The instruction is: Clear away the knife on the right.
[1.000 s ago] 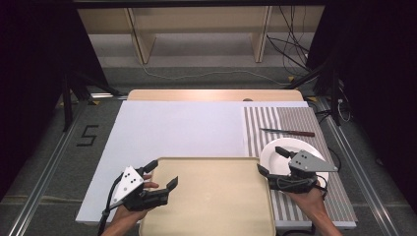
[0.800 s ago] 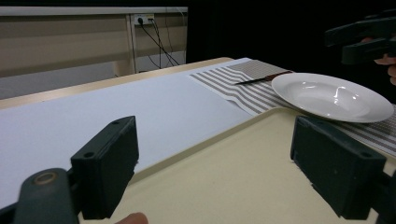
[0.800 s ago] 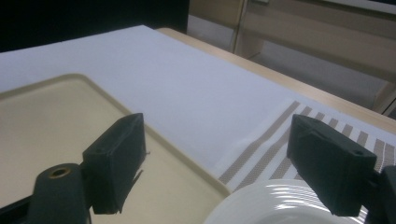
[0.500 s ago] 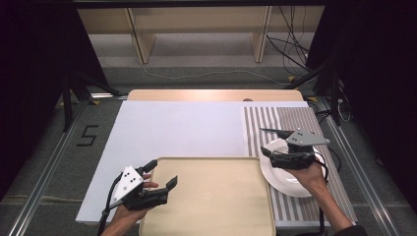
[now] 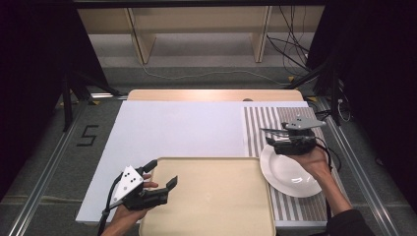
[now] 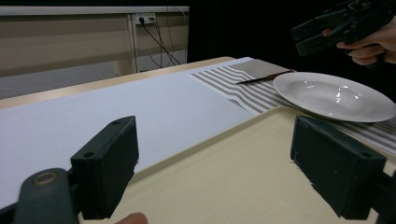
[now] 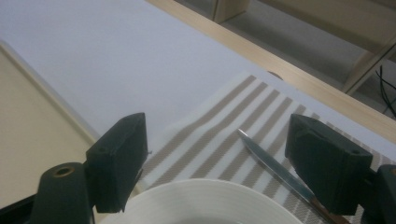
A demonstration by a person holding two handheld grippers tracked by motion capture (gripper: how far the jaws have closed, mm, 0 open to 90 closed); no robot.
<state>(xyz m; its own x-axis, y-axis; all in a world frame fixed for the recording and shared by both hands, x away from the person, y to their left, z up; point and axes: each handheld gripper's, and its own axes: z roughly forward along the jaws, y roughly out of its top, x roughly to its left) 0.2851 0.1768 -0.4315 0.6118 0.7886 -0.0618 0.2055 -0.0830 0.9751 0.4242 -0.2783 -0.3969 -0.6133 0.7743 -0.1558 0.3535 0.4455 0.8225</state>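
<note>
At the near left, the left gripper (image 5: 160, 178) hovers over the near left corner of the beige tray (image 5: 211, 196), its jaws spread wide with nothing between them; the tray lies on the white sheet (image 5: 177, 128) and its right edge sits just beside the white plate (image 5: 290, 172); the plate rests on the striped mat (image 5: 260, 129) at the right; above the plate's far rim the right gripper (image 5: 268, 135) is held with jaws wide apart and empty; a knife (image 7: 268, 163) lies on the mat beyond the plate, its blade tip pointing left.
</note>
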